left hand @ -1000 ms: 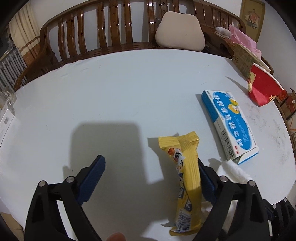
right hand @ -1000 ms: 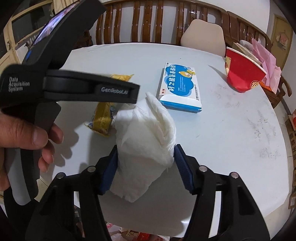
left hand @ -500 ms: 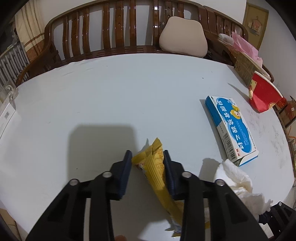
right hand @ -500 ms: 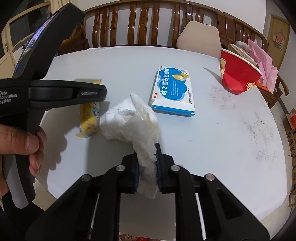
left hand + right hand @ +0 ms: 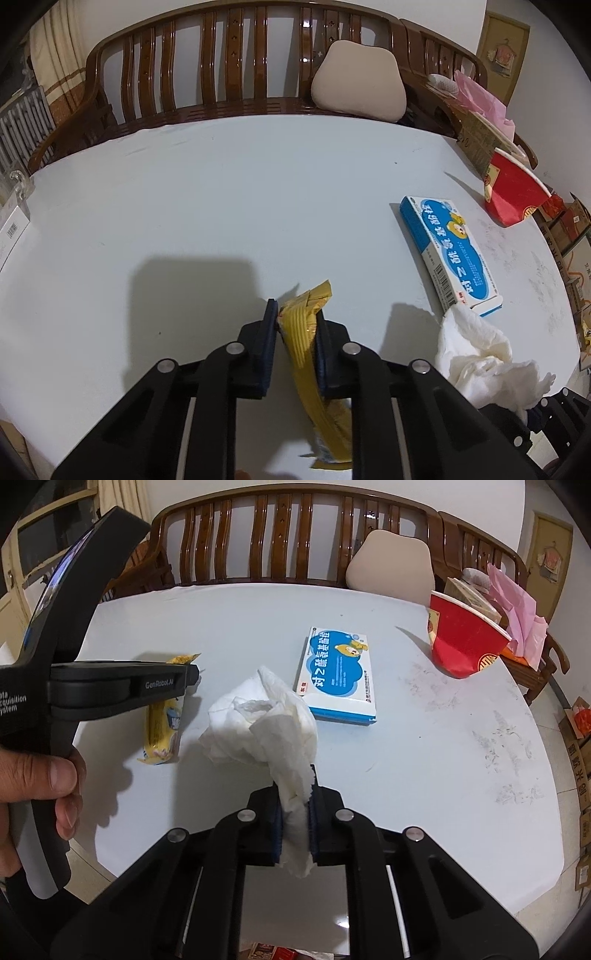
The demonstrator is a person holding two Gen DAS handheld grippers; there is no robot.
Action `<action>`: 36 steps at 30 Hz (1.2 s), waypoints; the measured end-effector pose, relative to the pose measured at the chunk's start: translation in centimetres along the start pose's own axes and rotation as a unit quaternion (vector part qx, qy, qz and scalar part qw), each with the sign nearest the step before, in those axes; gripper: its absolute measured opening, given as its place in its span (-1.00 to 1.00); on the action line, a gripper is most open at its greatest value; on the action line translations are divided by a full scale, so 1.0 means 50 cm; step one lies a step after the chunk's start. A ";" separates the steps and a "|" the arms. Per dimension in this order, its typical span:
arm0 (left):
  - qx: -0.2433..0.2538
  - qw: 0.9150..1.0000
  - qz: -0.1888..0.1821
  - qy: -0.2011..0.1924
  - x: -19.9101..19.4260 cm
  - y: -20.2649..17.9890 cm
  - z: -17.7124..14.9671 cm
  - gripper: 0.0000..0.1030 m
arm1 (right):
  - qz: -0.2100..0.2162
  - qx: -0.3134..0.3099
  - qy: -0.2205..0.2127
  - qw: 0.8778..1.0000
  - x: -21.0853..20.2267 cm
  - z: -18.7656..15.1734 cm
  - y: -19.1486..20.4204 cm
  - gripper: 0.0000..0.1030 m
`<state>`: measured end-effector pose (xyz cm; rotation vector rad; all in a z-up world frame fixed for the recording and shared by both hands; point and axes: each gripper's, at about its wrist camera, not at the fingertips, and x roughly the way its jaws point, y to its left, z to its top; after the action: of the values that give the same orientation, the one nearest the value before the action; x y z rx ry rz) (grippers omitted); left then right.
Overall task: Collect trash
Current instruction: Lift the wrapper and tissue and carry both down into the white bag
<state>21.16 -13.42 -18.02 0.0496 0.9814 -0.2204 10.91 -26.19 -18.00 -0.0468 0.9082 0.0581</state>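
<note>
My left gripper (image 5: 295, 325) is shut on a yellow snack wrapper (image 5: 306, 354), which hangs down between its blue pads above the white table (image 5: 221, 206). The wrapper also shows in the right wrist view (image 5: 162, 731) under the left gripper's body (image 5: 122, 686). My right gripper (image 5: 295, 805) is shut on a crumpled white tissue (image 5: 266, 723), held above the table's near edge. The tissue also shows in the left wrist view (image 5: 476, 354) at the lower right. A blue and white medicine box (image 5: 338, 672) lies flat on the table beyond the tissue; it shows in the left wrist view (image 5: 450, 251) too.
A red paper bucket (image 5: 463, 638) stands tilted at the table's far right, also in the left wrist view (image 5: 513, 192). A wooden bench (image 5: 240, 74) with a beige cushion (image 5: 358, 88) runs behind the table. Cardboard boxes (image 5: 580, 775) sit on the floor at right.
Both grippers went from open to shut: the left closed on the yellow wrapper, the right on the tissue. Both pieces have since been drawn back a little toward the near edge.
</note>
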 end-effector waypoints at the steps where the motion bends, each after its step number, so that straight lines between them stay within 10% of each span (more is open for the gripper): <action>1: -0.002 1.000 -0.001 -0.001 -0.004 0.001 -0.001 -0.74 | 0.001 0.000 -0.001 1.000 -0.003 0.000 0.000 -0.80; 36: 0.036 0.995 -0.025 -0.089 -0.285 -0.037 -0.007 -0.80 | 0.007 0.003 -0.084 0.996 -0.266 0.032 -0.009 -0.81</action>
<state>12.89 -12.86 -6.30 0.0691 0.7971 -0.3014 4.02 -26.92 -6.53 -0.0306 0.7401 0.0710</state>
